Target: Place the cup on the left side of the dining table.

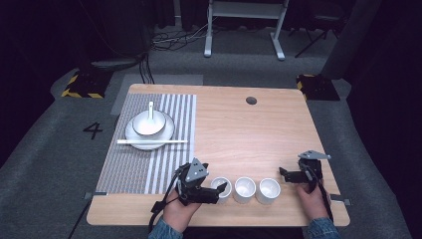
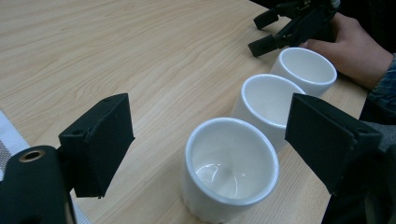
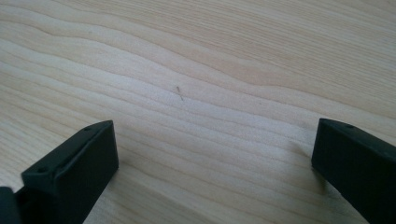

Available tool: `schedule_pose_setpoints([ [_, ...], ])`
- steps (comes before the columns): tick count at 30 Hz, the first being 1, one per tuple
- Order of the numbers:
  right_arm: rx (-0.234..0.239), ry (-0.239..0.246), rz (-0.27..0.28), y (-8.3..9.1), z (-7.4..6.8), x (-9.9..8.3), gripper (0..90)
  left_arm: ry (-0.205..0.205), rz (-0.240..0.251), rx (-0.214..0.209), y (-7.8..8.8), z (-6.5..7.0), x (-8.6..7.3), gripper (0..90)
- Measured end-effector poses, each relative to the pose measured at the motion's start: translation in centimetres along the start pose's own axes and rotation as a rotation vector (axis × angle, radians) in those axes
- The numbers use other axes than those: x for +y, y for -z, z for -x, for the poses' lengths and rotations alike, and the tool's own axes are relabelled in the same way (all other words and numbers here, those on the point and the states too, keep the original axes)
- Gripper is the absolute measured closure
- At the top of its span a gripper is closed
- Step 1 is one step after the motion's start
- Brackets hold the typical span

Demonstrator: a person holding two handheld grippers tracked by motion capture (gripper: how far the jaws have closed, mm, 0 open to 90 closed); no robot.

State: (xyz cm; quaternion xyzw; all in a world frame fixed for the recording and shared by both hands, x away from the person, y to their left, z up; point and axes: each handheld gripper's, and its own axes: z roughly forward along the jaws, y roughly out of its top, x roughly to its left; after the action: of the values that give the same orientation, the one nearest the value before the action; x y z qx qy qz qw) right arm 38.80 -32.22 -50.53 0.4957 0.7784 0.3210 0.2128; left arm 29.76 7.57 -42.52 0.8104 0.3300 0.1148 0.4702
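Straddling the nearest cup [image 2: 229,168] at the left end of the row near the table's [image 1: 249,134] front edge, your left gripper [image 2: 210,140] stands wide open, holding nothing; centre the jaws before squeezing, clear of the neighbouring cup [image 2: 266,100].

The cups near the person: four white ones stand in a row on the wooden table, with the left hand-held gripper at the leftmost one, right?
Not four. The high view shows three white cups in a row on the wooden table, with the left hand-held gripper at the leftmost one.
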Motion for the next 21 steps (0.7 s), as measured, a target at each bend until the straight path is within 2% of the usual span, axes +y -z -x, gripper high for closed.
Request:
schedule_pose_setpoints([
  [5,0.000,0.000,0.000,0.0,0.0,0.0,0.5,-0.017,-0.025,0.016,-1.0,0.6,-0.3,15.8],
  [9,0.000,0.000,0.000,0.0,0.0,0.0,0.5,-0.013,-0.030,0.008,-1.7,0.9,-0.7,15.8],
  [15,0.000,0.000,0.000,0.0,0.0,0.0,0.4,0.014,-0.039,-0.037,-2.8,0.9,-1.7,15.7],
  [21,0.000,0.000,0.000,0.0,0.0,0.0,0.5,-0.004,-0.060,-0.035,-3.4,1.1,-2.1,15.7],
])
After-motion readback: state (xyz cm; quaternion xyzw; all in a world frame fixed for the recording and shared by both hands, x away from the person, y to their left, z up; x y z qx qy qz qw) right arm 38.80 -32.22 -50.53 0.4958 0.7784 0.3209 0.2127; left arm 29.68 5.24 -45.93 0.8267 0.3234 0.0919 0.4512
